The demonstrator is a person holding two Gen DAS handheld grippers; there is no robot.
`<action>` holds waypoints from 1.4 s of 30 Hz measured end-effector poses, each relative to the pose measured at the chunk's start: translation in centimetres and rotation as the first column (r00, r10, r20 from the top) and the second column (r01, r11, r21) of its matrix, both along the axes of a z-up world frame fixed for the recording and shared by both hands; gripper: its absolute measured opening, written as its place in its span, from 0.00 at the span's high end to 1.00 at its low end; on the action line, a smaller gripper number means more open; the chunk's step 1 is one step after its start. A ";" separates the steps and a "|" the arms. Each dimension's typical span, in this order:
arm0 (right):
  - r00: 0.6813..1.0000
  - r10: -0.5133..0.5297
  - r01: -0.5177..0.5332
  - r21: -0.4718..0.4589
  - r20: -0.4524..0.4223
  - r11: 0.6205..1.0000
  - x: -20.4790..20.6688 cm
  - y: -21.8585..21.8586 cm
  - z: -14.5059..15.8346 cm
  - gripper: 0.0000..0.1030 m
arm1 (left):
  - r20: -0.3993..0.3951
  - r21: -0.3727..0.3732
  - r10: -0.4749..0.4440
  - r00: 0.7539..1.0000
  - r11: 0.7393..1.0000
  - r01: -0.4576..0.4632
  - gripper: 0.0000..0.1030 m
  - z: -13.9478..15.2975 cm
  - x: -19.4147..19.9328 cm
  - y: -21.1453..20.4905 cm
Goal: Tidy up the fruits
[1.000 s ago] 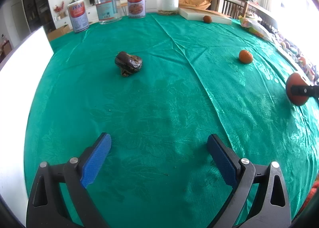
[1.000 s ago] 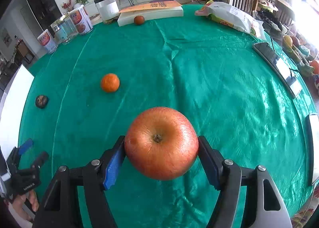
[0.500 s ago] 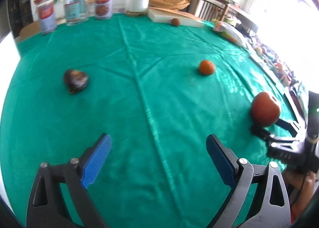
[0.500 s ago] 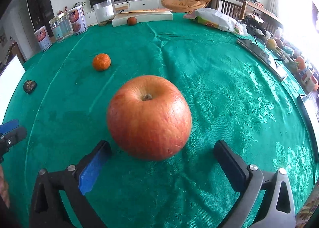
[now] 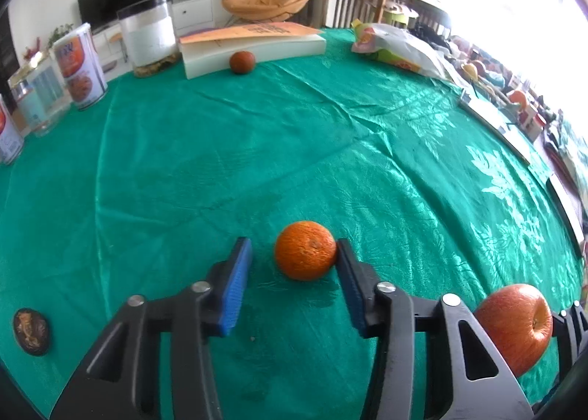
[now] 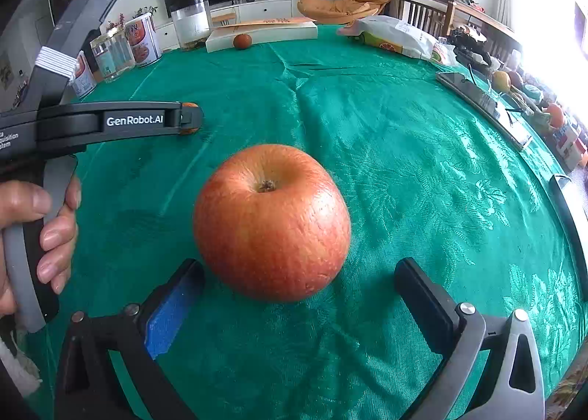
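Note:
An orange [image 5: 305, 254] lies on the green tablecloth [image 5: 257, 148] between the fingers of my left gripper [image 5: 294, 247]. The jaws are closing: the right pad touches the orange, while the blue left pad [image 5: 237, 280] still stands apart from it. In the right wrist view the left gripper [image 6: 191, 118] hides nearly all of the orange [image 6: 189, 131]. A big red apple [image 6: 272, 221] sits upright on the cloth just ahead of my right gripper [image 6: 299, 265], whose jaws are wide open and clear of it. The apple [image 5: 514, 324] also shows at the lower right of the left wrist view.
A small reddish fruit [image 5: 241, 62] rests against a white box [image 5: 253, 48] at the far edge. Tins [image 5: 79, 67] and jars [image 5: 149, 39] stand far left, a snack bag [image 5: 397, 48] far right. A dark brown lump [image 5: 31, 331] lies near left. A hand [image 6: 44, 221] grips the left handle.
My left gripper swept right across the table to the orange and its jaws narrowed around it. My right gripper let go of the apple, which now sits on the cloth.

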State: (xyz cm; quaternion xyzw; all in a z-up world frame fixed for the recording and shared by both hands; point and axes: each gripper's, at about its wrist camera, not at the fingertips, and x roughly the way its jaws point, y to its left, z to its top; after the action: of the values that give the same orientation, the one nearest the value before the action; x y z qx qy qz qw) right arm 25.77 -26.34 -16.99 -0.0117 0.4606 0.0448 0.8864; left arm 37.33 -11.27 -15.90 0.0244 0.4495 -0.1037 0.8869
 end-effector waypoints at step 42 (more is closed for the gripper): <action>0.987 0.033 -0.009 0.152 -0.160 0.988 2.0 -2.1 3.7 0.00 | -0.056 0.006 0.091 0.994 0.996 -0.090 0.71 0.4 -19.6 11.1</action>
State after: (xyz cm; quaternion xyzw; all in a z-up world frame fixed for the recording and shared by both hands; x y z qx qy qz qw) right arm 27.79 -28.42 -13.26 0.0542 0.5262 0.0897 0.8439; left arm 17.75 -0.22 -15.51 0.0025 0.4752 -0.0633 0.8776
